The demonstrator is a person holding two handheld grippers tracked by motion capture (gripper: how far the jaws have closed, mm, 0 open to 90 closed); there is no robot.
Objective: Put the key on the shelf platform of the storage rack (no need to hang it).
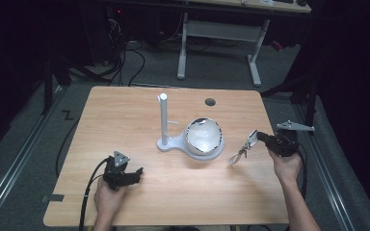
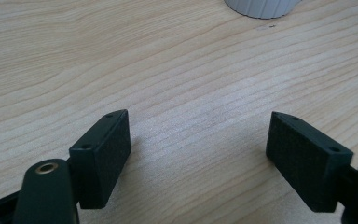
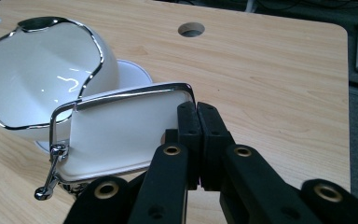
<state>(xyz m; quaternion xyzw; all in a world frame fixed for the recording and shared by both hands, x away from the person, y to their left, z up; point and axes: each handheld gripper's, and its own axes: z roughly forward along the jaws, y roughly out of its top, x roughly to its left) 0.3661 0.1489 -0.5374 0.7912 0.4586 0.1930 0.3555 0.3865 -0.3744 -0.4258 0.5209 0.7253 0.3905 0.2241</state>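
A white stand (image 1: 164,120) with an upright post rises mid-table, its base under a white bowl-shaped shade (image 1: 203,135) with a wavy chrome rim. My right gripper (image 1: 261,138) hovers right of it, shut on the edge of a small white panel (image 1: 252,138) in a chrome frame; a thin chrome arm (image 1: 238,155) dangles from the panel toward the table. The right gripper view shows the jaws (image 3: 197,116) pinching the panel (image 3: 121,133) at its right edge, with the shade (image 3: 42,74) just behind. My left gripper (image 1: 134,173) rests open at the front left, nothing between its jaws (image 2: 198,154).
A round cable hole (image 1: 210,102) is set in the wooden table (image 1: 125,110) behind the shade. A white ribbed base edge (image 2: 261,7) shows far ahead of the left jaws. Cables trail off the table's front left, and a white desk frame (image 1: 221,33) stands beyond.
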